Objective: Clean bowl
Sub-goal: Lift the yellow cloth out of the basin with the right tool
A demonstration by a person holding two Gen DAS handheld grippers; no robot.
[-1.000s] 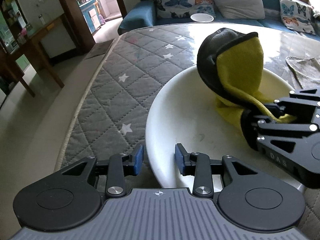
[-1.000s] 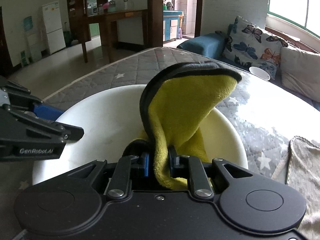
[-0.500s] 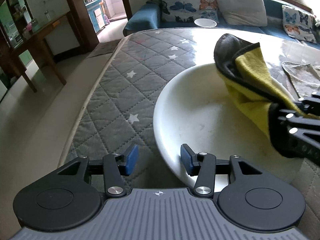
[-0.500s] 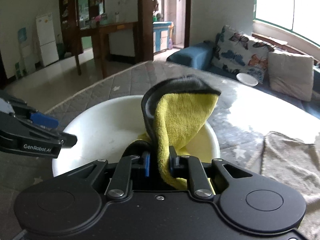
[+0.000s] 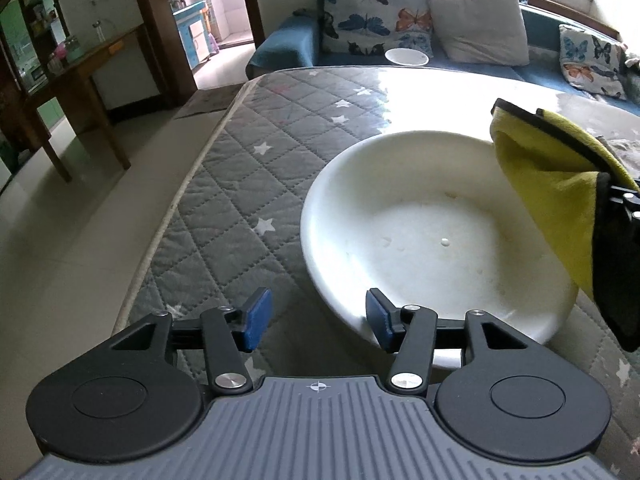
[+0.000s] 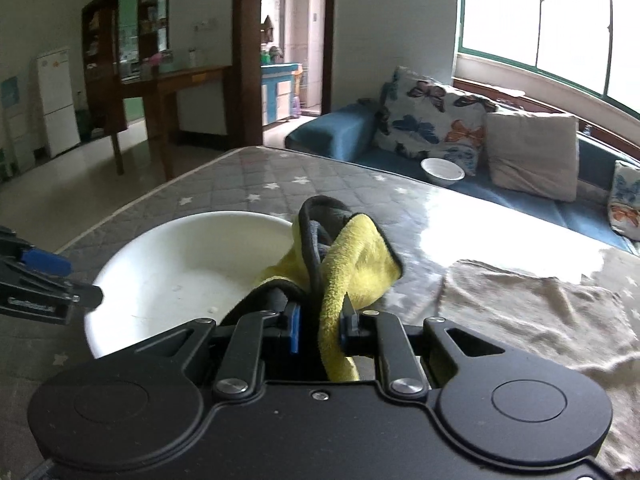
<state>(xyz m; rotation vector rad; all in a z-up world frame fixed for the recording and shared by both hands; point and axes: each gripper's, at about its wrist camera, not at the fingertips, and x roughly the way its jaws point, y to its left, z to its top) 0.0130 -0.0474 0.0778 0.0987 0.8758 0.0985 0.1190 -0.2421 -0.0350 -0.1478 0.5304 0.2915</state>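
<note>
A large white bowl (image 5: 432, 232) (image 6: 180, 264) rests on a grey quilted cover with stars (image 5: 248, 184); a few small specks show on its floor. My left gripper (image 5: 318, 318) is open with nothing between its blue pads, and its right pad sits against the bowl's near rim. From the right wrist view it appears at the left edge (image 6: 40, 284). My right gripper (image 6: 320, 324) is shut on a yellow cloth with black trim (image 6: 360, 256) (image 5: 552, 184). The cloth hangs above the bowl's right rim, outside the basin.
A beige towel (image 6: 520, 312) lies on the cover to the right of the bowl. The cover's left edge (image 5: 176, 200) drops to the floor. A small white bowl (image 5: 406, 57) sits on the blue sofa behind, among cushions. A wooden table (image 5: 80, 80) stands at the far left.
My right gripper has lifted the cloth out of the bowl and carried it to the right rim. My left gripper has drawn back a little and its fingers have spread slightly wider.
</note>
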